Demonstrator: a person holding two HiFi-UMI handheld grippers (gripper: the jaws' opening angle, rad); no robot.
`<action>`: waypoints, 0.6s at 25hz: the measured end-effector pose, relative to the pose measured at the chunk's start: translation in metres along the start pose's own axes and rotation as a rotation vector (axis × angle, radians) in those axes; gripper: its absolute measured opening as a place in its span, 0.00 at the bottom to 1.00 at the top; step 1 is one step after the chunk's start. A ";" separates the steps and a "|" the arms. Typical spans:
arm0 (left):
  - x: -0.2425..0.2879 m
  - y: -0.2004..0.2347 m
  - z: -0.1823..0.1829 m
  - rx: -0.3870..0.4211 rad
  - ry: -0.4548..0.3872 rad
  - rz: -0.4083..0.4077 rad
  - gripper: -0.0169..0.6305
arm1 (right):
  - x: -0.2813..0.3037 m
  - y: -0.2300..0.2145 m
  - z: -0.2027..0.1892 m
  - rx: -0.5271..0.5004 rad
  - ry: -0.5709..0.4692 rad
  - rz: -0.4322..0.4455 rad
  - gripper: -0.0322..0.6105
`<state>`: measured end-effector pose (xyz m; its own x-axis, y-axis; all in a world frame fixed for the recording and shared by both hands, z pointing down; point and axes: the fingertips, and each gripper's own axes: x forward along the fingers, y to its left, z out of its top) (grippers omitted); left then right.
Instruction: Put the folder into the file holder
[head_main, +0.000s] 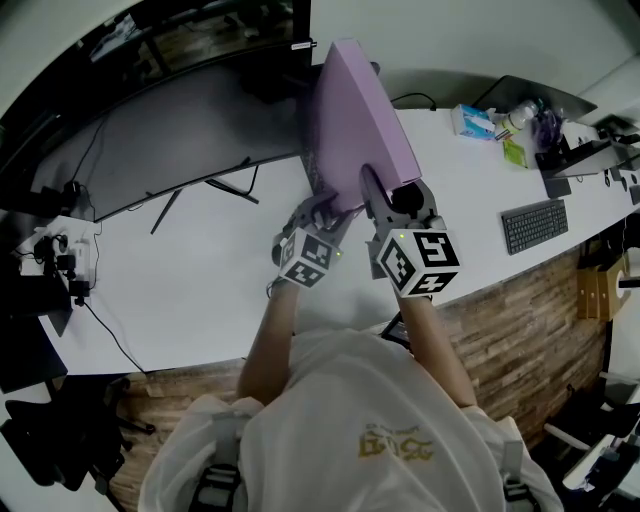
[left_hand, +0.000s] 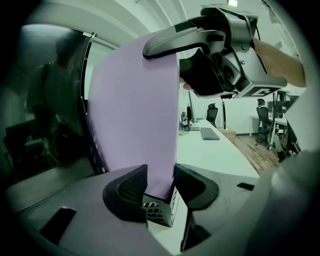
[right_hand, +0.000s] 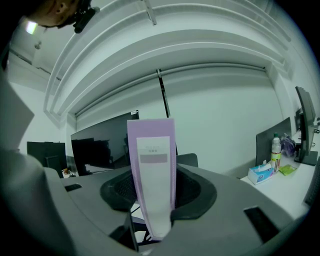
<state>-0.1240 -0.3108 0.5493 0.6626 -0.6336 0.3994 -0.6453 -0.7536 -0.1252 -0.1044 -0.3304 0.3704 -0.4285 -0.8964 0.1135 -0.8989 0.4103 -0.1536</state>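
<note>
A tall purple folder (head_main: 350, 120) stands upright over the white desk (head_main: 200, 290), held by both grippers. My left gripper (head_main: 325, 208) is shut on its lower part, one jaw against each face (left_hand: 135, 110). Just below the folder's bottom edge, between those jaws, shows the mesh file holder (left_hand: 159, 211). My right gripper (head_main: 385, 195) is shut on the folder's spine (right_hand: 152, 175), whose white label faces that camera. In the left gripper view the right gripper (left_hand: 200, 50) clamps the folder's edge from the upper right. In the head view the folder hides the file holder.
A wide dark curved monitor (head_main: 170, 140) stands left of and behind the folder, with its stand legs (head_main: 215, 190) on the desk. A keyboard (head_main: 533, 225), a tissue box (head_main: 472, 120) and a bottle (head_main: 515, 118) lie at the right. The desk's front edge runs close to the person.
</note>
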 end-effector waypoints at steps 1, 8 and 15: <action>0.000 0.000 -0.001 -0.003 0.002 -0.003 0.31 | 0.001 0.000 -0.001 -0.002 0.002 -0.001 0.34; 0.003 -0.001 -0.009 -0.030 0.013 -0.021 0.32 | 0.005 0.000 -0.010 -0.015 0.016 -0.005 0.34; 0.001 -0.001 -0.009 -0.040 0.002 -0.044 0.32 | 0.010 0.002 -0.012 -0.020 0.024 -0.003 0.34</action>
<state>-0.1258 -0.3091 0.5579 0.6896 -0.5998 0.4059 -0.6305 -0.7729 -0.0710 -0.1111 -0.3368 0.3826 -0.4275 -0.8935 0.1374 -0.9018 0.4109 -0.1339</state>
